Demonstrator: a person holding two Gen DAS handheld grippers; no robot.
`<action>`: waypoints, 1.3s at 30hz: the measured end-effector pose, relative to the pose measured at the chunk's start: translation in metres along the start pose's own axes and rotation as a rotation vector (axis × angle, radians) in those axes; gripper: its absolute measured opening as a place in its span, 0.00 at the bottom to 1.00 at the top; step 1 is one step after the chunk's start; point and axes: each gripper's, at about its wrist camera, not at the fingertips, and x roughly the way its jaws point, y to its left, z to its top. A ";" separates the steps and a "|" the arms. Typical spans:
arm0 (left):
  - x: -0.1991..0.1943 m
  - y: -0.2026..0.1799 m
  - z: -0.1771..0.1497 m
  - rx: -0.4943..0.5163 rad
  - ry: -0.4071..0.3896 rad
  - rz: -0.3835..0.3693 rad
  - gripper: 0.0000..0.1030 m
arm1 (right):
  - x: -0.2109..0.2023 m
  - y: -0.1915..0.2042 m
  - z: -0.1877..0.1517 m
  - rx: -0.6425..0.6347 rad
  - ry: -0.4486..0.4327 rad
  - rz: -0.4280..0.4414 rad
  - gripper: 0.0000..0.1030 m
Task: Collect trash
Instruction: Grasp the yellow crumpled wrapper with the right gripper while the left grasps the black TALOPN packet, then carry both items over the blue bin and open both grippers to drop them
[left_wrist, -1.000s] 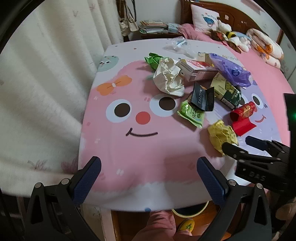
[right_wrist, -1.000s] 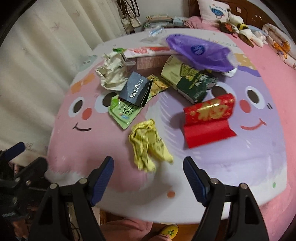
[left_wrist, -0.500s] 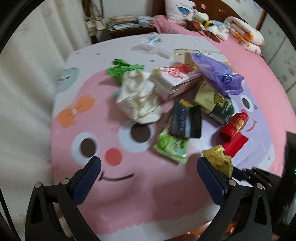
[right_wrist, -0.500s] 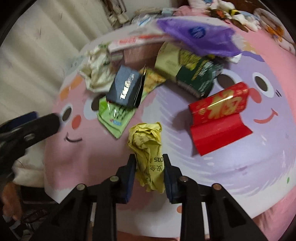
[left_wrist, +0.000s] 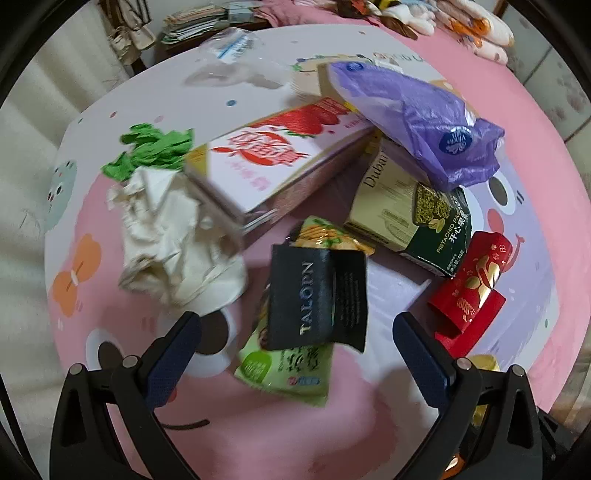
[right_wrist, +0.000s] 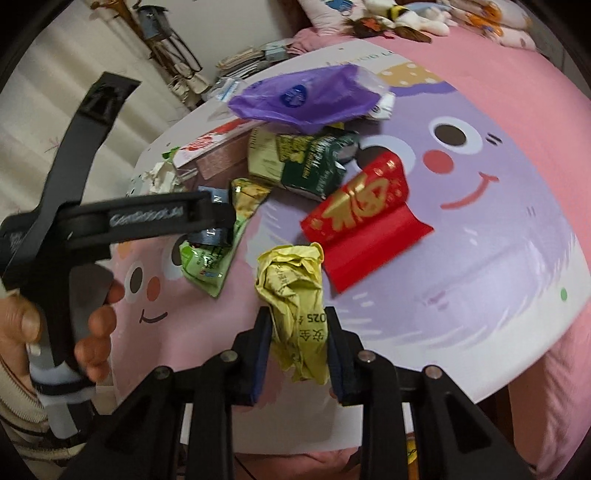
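Your right gripper (right_wrist: 297, 341) clamps the yellow wrapper (right_wrist: 295, 295); your left gripper (left_wrist: 295, 354) gapes over the black packet (left_wrist: 317, 299).

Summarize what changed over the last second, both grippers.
The right gripper went from open around the crumpled yellow paper to shut on it. The left gripper, open throughout, moved forward over the table and now straddles the black TALOPN packet without touching it. The red envelope, purple bag, white crumpled paper and the rest of the pile lie as before.
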 end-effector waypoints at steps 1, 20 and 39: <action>0.001 -0.002 0.000 0.006 0.001 0.005 0.99 | 0.002 -0.001 0.001 0.007 0.001 -0.002 0.27; -0.041 0.015 -0.024 -0.022 -0.055 -0.058 0.40 | -0.013 0.004 0.003 -0.055 0.024 0.020 0.27; -0.129 -0.039 -0.192 -0.254 -0.199 0.009 0.40 | -0.079 -0.039 -0.051 -0.378 0.116 0.103 0.27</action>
